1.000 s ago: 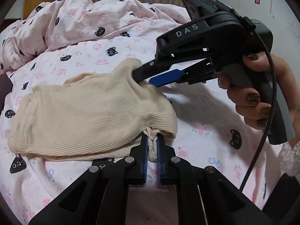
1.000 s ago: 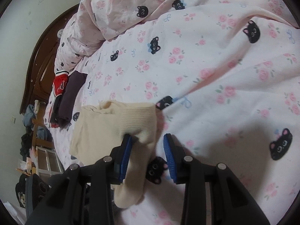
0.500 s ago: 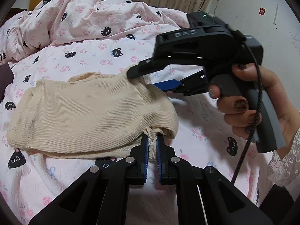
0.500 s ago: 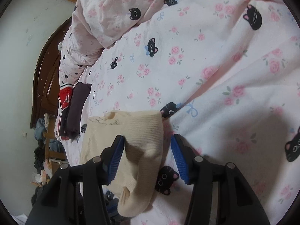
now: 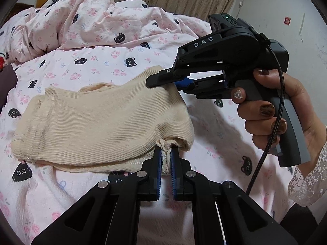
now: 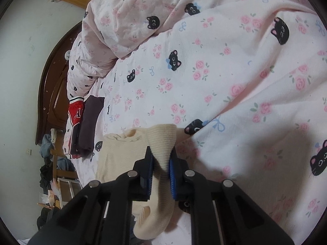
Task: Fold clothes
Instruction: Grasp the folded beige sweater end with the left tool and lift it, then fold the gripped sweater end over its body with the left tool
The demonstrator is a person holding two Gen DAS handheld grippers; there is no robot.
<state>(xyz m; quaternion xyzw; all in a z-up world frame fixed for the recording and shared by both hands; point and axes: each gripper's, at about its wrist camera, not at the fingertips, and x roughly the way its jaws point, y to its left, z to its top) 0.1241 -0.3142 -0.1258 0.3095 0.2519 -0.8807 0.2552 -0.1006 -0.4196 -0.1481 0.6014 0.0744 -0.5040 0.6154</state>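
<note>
Right claw (image 6: pixel 160 168) now clamped on beige garment (image 5: pixel 98 122) | left claw (image 5: pixel 166 159) still pinching hem

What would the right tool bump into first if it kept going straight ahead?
The right tool is already pinching the cream knit top, so it meets that fabric first. Beyond the fold probably comes the cat-print bedsheet, though depth is unclear.

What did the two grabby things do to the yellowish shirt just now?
The right gripper had its fingers spread apart around the far corner of the cream ribbed top; they have now closed onto that fold. The left gripper stayed clamped on the near corner, and the top still lies on the cat-print bedsheet.
</note>
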